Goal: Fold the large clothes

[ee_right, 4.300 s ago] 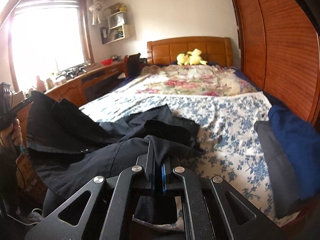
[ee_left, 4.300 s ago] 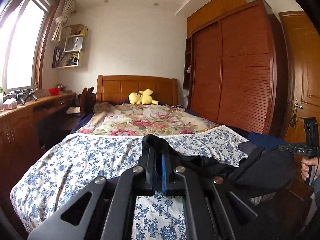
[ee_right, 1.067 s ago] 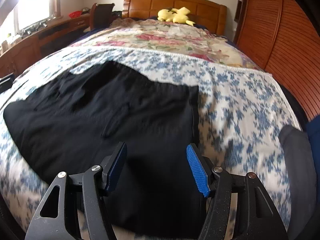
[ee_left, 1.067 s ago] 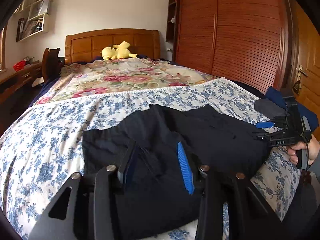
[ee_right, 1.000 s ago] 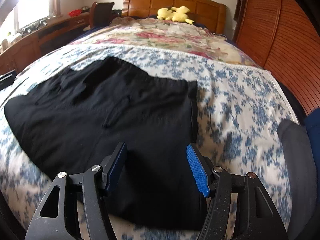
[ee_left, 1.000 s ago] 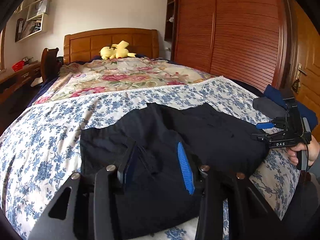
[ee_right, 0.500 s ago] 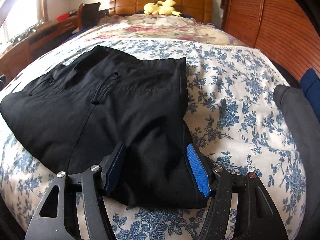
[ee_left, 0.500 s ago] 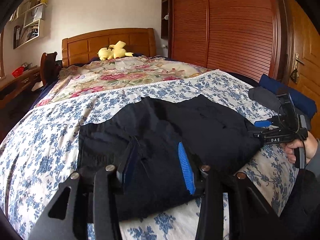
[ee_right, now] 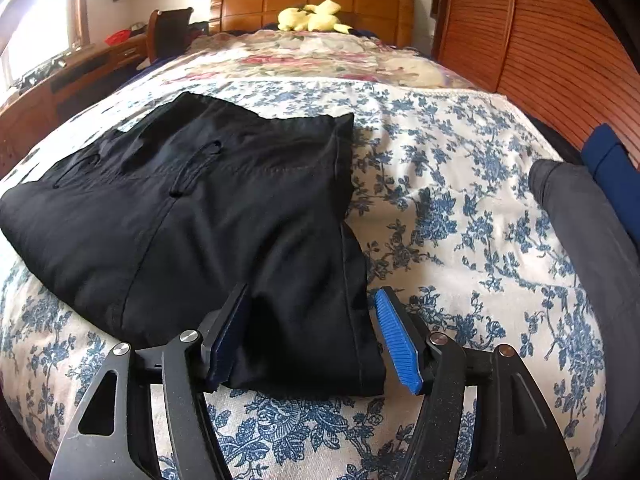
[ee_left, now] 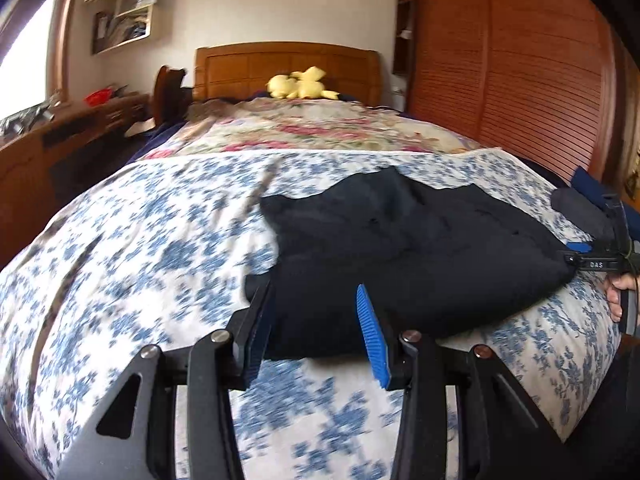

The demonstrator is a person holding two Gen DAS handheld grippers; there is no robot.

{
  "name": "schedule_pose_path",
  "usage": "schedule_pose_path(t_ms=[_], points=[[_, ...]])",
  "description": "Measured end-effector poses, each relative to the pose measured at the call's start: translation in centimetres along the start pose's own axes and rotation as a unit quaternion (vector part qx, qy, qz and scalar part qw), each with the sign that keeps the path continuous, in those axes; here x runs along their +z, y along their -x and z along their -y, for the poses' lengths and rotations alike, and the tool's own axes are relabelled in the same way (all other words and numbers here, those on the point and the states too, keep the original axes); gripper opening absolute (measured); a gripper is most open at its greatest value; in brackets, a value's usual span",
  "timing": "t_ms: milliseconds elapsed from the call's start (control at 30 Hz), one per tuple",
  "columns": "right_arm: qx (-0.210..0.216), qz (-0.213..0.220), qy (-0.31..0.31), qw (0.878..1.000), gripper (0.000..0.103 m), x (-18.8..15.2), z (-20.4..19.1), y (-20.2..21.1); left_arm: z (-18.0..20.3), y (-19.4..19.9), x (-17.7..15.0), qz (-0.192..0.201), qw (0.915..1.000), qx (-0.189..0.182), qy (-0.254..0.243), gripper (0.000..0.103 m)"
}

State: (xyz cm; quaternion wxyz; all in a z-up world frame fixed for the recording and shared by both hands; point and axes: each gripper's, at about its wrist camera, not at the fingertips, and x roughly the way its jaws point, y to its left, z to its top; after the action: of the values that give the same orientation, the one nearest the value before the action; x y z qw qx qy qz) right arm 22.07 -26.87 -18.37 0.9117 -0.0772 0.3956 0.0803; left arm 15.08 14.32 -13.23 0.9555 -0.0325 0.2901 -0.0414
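Black trousers [ee_left: 400,248] lie folded flat on the blue-flowered bedspread [ee_left: 140,260], close to the bed's near edge. My left gripper [ee_left: 314,328] is open, and the garment's near left corner lies loose between its blue pads. In the right wrist view the trousers [ee_right: 200,208] fill the left half. My right gripper [ee_right: 312,334] is open too, straddling the near right corner without pressing it. The left wrist view also shows the right gripper [ee_left: 600,258] at the garment's right end, held by a hand [ee_left: 620,296].
Folded grey clothes [ee_right: 580,232] and blue clothes [ee_right: 612,160] lie at the bed's right edge. A yellow plush toy [ee_left: 300,86] sits by the headboard on a rose-patterned quilt [ee_right: 320,56]. A wooden wardrobe [ee_left: 520,80] stands to the right, a desk [ee_left: 60,132] to the left.
My left gripper has slid left along the bed's near edge, so the trousers now sit right of centre. The right gripper sank closer over its corner. Both stay open.
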Motion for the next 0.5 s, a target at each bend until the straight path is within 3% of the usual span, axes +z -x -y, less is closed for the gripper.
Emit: schedule_pose_path(t_ms=[500], points=[[-0.024,-0.013,0.015,1.000,0.067,-0.3,-0.9,-0.9,-2.0,-3.8,-1.4,-0.056,0.9981,0.012,0.022,0.041]])
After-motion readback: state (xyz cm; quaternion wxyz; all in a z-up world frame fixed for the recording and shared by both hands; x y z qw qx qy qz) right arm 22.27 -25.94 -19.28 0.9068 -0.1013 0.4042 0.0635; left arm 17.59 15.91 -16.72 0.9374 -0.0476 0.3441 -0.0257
